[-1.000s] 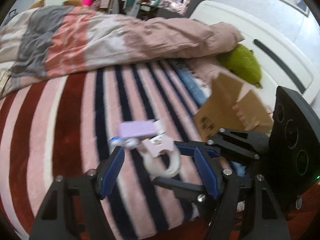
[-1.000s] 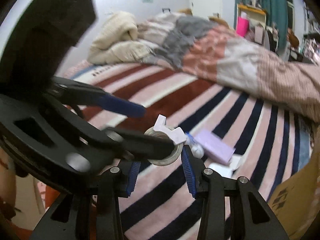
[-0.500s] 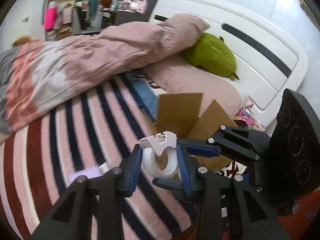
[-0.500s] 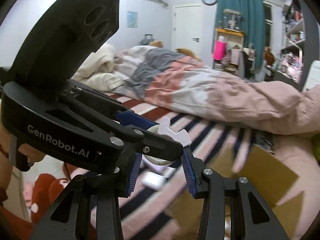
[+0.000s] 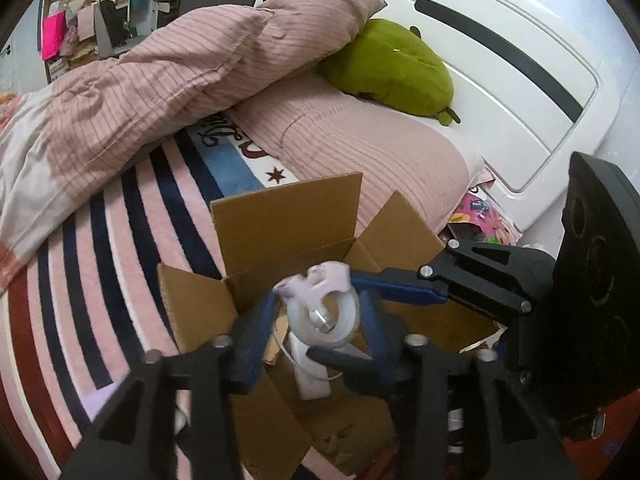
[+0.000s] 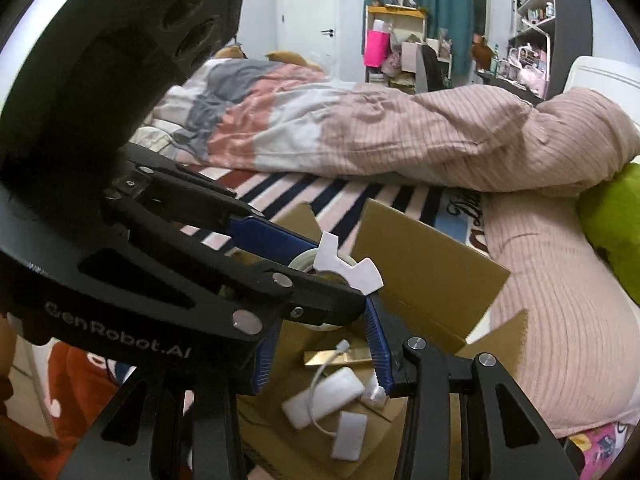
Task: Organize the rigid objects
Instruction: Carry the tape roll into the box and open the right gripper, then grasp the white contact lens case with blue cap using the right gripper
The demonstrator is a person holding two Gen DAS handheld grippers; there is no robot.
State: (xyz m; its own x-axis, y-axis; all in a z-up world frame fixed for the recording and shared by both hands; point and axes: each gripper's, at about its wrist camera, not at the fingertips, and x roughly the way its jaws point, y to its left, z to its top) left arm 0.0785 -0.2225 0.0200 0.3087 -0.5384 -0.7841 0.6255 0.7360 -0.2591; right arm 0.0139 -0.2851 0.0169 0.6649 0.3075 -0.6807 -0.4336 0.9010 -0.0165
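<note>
A clear tape roll in a pale pink dispenser (image 5: 322, 304) hangs over the open cardboard box (image 5: 280, 216) on the striped bed. My left gripper (image 5: 316, 324) is shut on the roll, its blue pads against both sides. My right gripper (image 6: 320, 344) also brackets the same tape dispenser (image 6: 346, 266) from the other side, pads close to the roll; whether they press it I cannot tell. Inside the box (image 6: 424, 252) lie a white charger with cable (image 6: 324, 398), a small white block (image 6: 350, 436) and a gold strip (image 6: 340, 357).
A pink ribbed pillow (image 5: 360, 156) and a green plush (image 5: 392, 68) lie behind the box by the white headboard (image 5: 500, 64). A rumpled duvet (image 6: 320, 128) covers the far bed. A lilac item (image 5: 96, 402) lies on the blanket left of the box.
Both grippers carried the tape dispenser from the striped blanket rightward to above the open box. The left gripper closed on the roll along the way.
</note>
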